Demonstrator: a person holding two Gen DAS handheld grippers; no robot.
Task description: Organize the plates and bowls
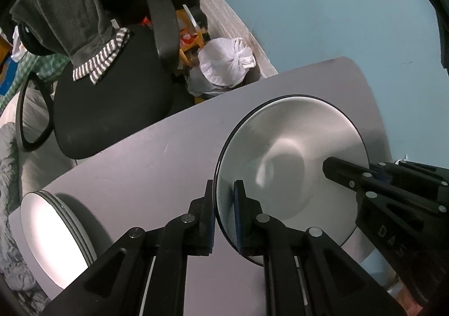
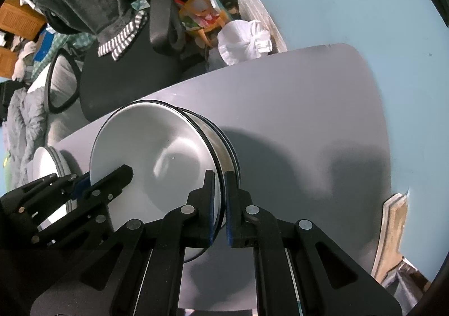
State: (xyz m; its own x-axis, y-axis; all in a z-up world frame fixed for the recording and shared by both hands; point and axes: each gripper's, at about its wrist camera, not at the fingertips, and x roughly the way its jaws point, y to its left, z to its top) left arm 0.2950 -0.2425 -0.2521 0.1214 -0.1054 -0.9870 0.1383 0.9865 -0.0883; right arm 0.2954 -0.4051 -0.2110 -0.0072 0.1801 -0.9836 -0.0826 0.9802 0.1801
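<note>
A white bowl with a dark rim (image 1: pixel 291 147) sits on the grey table (image 1: pixel 157 153). My left gripper (image 1: pixel 224 215) is shut on its near-left rim. My right gripper (image 2: pixel 220 203) is shut on the opposite rim; in the right wrist view the bowl (image 2: pixel 151 153) rests nested on other bowls (image 2: pixel 224 144). The right gripper shows in the left wrist view (image 1: pixel 364 184), the left gripper in the right wrist view (image 2: pixel 92 187). A stack of white plates (image 1: pixel 53 234) lies at the table's left end and also shows in the right wrist view (image 2: pixel 47 164).
A black office chair (image 1: pixel 112 108) with a grey towel stands beyond the table's far edge. A white plastic bag (image 1: pixel 224 63) and clutter lie on the floor by the blue wall (image 1: pixel 322 7). A wooden edge (image 2: pixel 393 220) shows at the right.
</note>
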